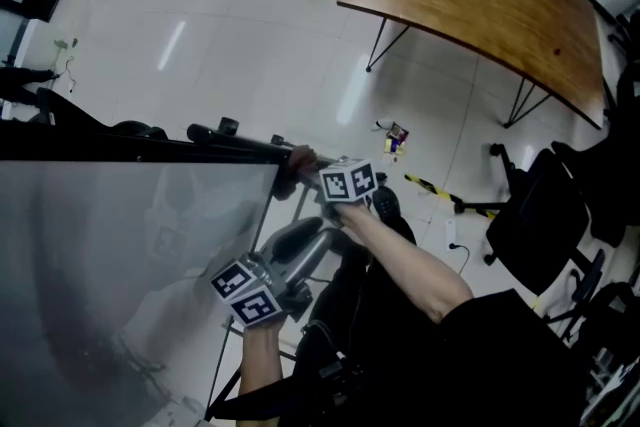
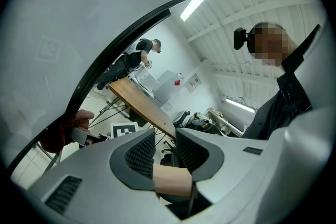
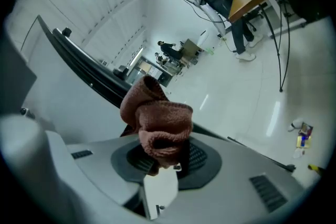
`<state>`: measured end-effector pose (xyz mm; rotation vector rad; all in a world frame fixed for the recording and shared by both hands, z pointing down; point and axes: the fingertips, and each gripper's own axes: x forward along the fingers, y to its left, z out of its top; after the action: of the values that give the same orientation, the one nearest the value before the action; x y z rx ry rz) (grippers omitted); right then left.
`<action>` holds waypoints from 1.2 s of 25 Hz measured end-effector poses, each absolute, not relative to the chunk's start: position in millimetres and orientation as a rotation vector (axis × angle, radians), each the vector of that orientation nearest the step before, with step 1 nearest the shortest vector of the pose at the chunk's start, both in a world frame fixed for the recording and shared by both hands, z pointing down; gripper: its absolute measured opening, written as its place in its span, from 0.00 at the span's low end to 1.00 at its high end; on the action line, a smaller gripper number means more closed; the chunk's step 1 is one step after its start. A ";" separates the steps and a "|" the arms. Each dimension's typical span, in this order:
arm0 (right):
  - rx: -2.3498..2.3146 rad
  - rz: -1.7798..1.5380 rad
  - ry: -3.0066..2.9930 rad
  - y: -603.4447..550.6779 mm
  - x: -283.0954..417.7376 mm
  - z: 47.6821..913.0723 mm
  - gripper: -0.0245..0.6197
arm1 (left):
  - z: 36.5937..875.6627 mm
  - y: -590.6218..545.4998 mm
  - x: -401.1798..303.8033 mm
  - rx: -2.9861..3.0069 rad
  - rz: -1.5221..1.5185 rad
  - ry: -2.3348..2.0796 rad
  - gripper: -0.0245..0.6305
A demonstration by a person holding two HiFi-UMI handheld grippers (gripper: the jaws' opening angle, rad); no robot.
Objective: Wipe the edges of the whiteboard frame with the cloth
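1. Holding my right tool (image 3: 165, 157) up at the top right corner of the whiteboard (image 1: 120, 255), I have its jaws clamped on a bunched reddish-brown cloth (image 3: 157, 123).
2. Seen from the head view, the cloth sits right at the corner where the black frame (image 1: 150, 150) turns from the top edge down the right side. It appears to be touching the frame there.
3. In the right gripper view the cloth bulges out above the jaws. The dark frame runs slantwise just behind it.
4. My left tool (image 2: 165, 152) is lower down, beside the right edge of the whiteboard, and does not seem to touch it.
5. Its jaws stand a little apart with nothing between the pads. Past the gap I see only my own right forearm (image 2: 173, 181).
6. From the left gripper view the frame curves overhead, with the cloth wrapped against it at the far left.
7. A wooden table (image 1: 480, 5) stands well off on the pale tiled floor (image 1: 230, 45), with a black office chair (image 1: 540, 215) nearer to my right.
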<state>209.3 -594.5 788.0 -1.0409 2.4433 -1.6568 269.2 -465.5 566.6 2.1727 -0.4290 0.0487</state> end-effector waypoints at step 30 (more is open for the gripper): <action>-0.841 -1.510 2.660 -568.2 166.7 783.4 0.20 | 557.0 -455.6 252.6 2.191 0.012 -0.434 0.21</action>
<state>166.7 -568.2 783.4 -0.8407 2.6602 -1.5104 252.6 -455.6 557.0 2.1914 -0.4340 0.0116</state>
